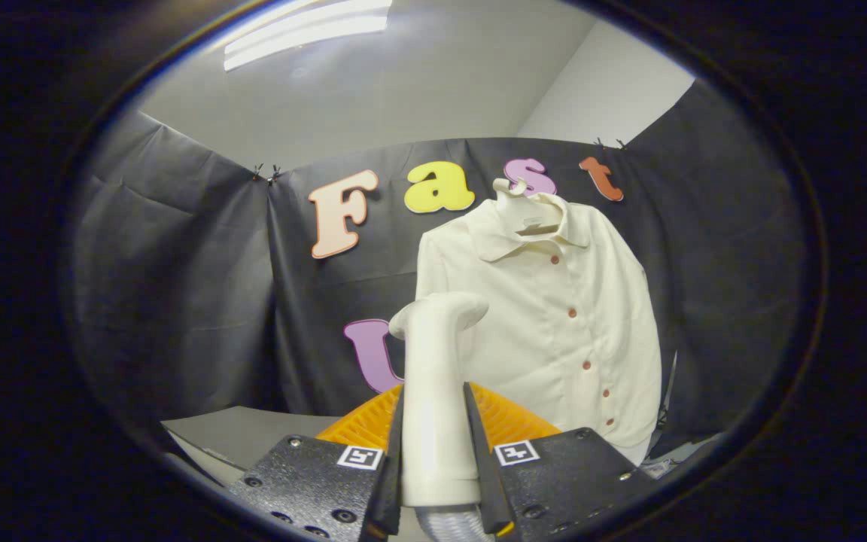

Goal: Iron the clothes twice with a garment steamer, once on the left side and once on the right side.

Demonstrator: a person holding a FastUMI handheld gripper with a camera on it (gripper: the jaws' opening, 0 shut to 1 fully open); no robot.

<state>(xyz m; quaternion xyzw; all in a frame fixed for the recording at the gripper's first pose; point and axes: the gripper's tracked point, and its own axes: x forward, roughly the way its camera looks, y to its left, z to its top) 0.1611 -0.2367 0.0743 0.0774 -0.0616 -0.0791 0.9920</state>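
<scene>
One garment steamer (437, 391) stands upright between your gripper (437, 459) fingers, its white handle rising from between them and ending in a rounded head that bends toward the right, toward the shirt. Your two black fingers (392, 459) press against the handle from the left and the right, so you are pinching the steamer by its lower handle. A bit of ribbed grey hose (452, 523) shows below the handle's bottom edge, between the finger bases. Each finger base carries a small square black-and-white marker (360, 457) on its top.

Beyond the steamer, to the right and farther off, the cream shirt (554, 324) hangs on a white hanger (520, 207) in front of the black cloth wall (177, 286). You see its front facing you: the collar lies open at the top, and a row of reddish-brown buttons (572, 312) runs down its middle. The steamer head sits near the shirt's left part in this view; you cannot tell whether it touches the fabric.

Just behind the fingers, an orange ribbed thing (509, 418) spreads out to both sides of the handle. A grey tabletop (253, 433) lies to the near left. Overhead, a bright ceiling light (305, 30) runs across the white ceiling.
</scene>
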